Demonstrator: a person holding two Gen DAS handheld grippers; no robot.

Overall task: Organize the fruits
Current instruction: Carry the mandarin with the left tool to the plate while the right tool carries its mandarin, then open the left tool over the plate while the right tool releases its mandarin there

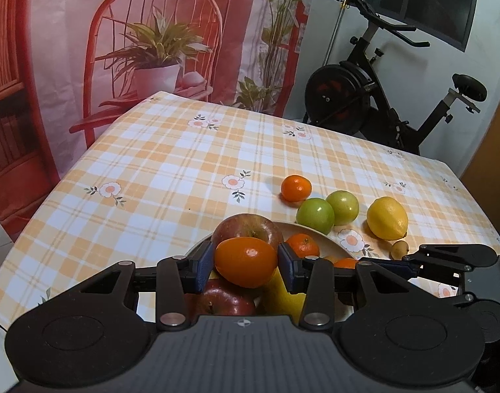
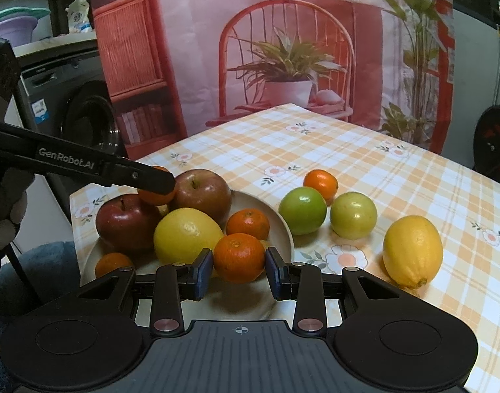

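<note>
Holding mandarins over the plate (image 2: 287, 229), both tongs clamped.

Each matte black claw, the left claw (image 1: 246, 270) and the right claw (image 2: 239, 270), has ribbed grey housing with a small crosshair mark, two round side discs, silver pivot screws, blue-padded fingers (image 2: 204, 270), and white "GenRobot.AI" lettering at the frame's left edge.
</note>
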